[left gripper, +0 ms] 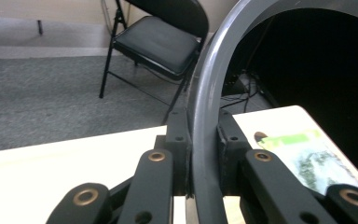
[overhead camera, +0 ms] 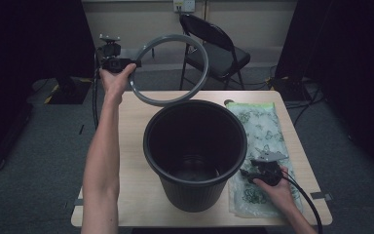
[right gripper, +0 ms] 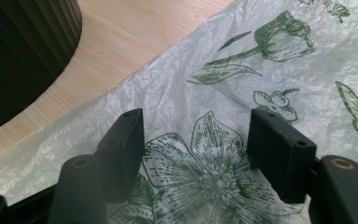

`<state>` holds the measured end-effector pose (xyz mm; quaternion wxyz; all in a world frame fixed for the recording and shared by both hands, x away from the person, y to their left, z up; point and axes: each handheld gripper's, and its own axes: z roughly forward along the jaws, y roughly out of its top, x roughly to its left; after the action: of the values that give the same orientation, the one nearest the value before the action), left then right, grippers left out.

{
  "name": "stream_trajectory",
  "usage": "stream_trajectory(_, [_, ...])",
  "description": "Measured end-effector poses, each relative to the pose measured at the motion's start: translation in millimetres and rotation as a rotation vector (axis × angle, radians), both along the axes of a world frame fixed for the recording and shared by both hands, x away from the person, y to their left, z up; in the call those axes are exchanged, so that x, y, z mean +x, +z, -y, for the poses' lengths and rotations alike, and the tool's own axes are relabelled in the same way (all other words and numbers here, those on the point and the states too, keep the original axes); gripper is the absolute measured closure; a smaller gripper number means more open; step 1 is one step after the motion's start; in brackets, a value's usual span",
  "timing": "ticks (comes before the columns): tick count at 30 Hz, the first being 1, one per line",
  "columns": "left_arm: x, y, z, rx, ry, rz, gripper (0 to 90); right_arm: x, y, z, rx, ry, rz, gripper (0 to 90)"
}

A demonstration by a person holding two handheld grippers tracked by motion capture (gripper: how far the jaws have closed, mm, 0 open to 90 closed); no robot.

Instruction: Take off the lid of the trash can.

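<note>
A large black ribbed plastic bin (overhead camera: 195, 153) stands upright and empty at the middle of the pale wooden table (overhead camera: 136, 146). The left gripper (overhead camera: 126, 63), raised beyond the table's far left corner, has its jaws clamped on the rim of a grey rigid plastic ring (overhead camera: 170, 70), which hangs tilted in the air above and behind the bin; in the left gripper view the ring (left gripper: 205, 116) passes edge-on between the closed jaws. To the right of the bin lies a thin translucent plastic bag printed with green flowers and butterflies (overhead camera: 260, 146), flat on the table. The right gripper (overhead camera: 246, 171) rests low over the bag's near part, just beside the bin, jaws spread wide and holding nothing; the right gripper view shows the crinkled film (right gripper: 214, 116) between the open jaws (right gripper: 196, 158). Judged from its look, the bag is very light, limp and somewhat slippery, and liable to tear; it is best pinched at an edge or a raised fold. The ring appears light and stiff, so a single grip on its band suffices. A black folding chair (overhead camera: 214, 48) stands beyond the table.
</note>
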<state>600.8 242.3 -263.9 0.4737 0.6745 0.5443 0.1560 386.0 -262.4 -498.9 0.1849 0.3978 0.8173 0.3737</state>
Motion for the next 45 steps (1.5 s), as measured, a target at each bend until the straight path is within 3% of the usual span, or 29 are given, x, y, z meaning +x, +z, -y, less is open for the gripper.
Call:
stream_trajectory(8, [-3.4, -32.0, -14.0, 0.019, 0.024, -0.026, 78.8, 0.0, 0.0, 0.0, 0.000, 0.001, 0.000, 36.1])
stream_trajectory(10, [-5.6, -42.4, -15.2, 0.044, 0.023, -0.029, 78.7, 0.0, 0.0, 0.1, 0.000, 0.002, 0.000, 36.1])
stream_trajectory(19, [-15.5, -88.7, -29.5, 0.068, 0.044, -0.086, 78.7, 0.0, 0.0, 0.1, 0.001, 0.002, 0.000, 36.1])
stream_trajectory(26, [-24.2, -115.0, -37.2, 0.090, 0.050, -0.110, 78.7, 0.0, 0.0, 0.0, 0.001, 0.001, -0.001, 36.0])
stream_trajectory(29, [-27.4, -129.8, -37.7, 0.113, 0.053, -0.121, 78.6, 0.0, 0.0, 0.0, 0.001, 0.001, -0.001, 36.0])
stream_trajectory(31, [-29.1, -140.0, -37.9, 0.150, 0.063, -0.124, 78.4, 0.0, 0.0, 0.0, 0.001, 0.001, -0.001, 36.0])
stream_trajectory(32, [-30.1, -143.5, -38.6, 0.145, 0.060, -0.118, 78.4, 0.0, 0.0, 0.0, 0.001, 0.001, -0.001, 36.0])
stream_trajectory(34, [-30.9, -153.3, -39.7, 0.163, 0.064, -0.154, 78.3, 0.0, 0.0, 0.0, 0.001, 0.001, -0.001, 36.1])
stream_trajectory(37, [-33.0, -166.6, -43.2, 0.150, 0.070, -0.166, 78.2, 0.0, 0.0, 0.0, 0.001, 0.001, -0.001, 36.0])
stream_trajectory(45, [-37.1, -198.0, -48.4, 0.171, 0.077, -0.232, 77.7, 0.0, 0.0, 0.0, 0.001, 0.001, -0.001, 36.0])
